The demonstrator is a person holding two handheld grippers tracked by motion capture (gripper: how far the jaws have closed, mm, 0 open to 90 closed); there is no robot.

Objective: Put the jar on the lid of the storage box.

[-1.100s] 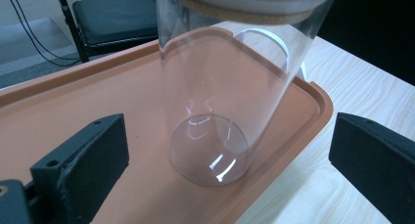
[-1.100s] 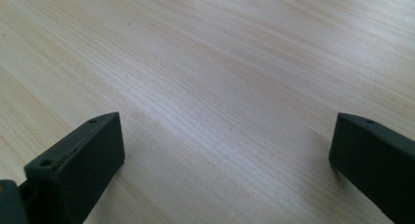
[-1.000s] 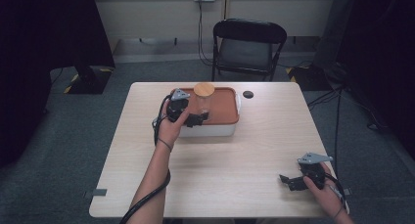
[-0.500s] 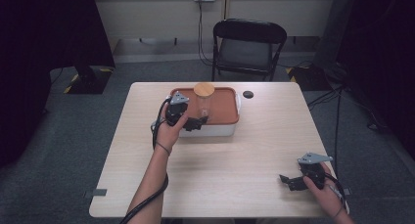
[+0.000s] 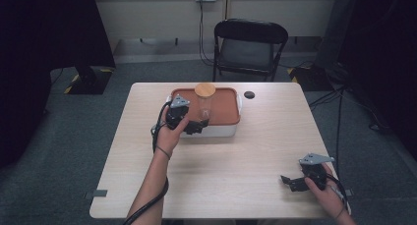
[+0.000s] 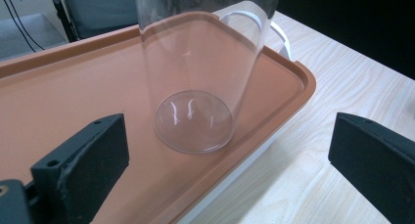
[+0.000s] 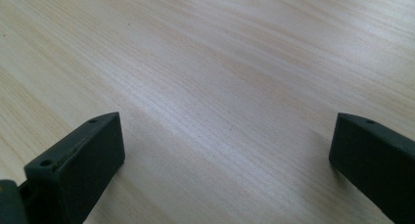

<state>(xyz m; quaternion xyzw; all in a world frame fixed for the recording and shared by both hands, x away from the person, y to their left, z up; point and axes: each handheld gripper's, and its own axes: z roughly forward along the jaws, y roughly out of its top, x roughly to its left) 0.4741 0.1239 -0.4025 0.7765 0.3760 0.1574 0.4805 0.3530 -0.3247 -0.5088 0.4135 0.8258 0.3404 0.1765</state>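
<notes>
A clear glass jar [image 5: 204, 106] with a round tan lid stands upright on the orange lid [image 5: 225, 107] of a white box at the table's far middle. My left gripper [image 5: 195, 127] is open just in front of it, low by the box's near edge. In the left gripper view the jar [image 6: 195, 82] stands on the orange lid [image 6: 73, 97] a little beyond the left gripper [image 6: 230, 136], whose jaws are wide apart and touch nothing. My right gripper [image 5: 291, 182] rests open near the table's front right corner, with bare wood under the right gripper [image 7: 227, 136].
A small black round thing [image 5: 249, 94] lies on the table right of the box. A black folding chair [image 5: 251, 43] stands behind the table's far edge. Cables trail across the floor on the right.
My left gripper has drawn back slightly toward the person, and the jar stays upright on the orange lid. The right gripper has not moved.
</notes>
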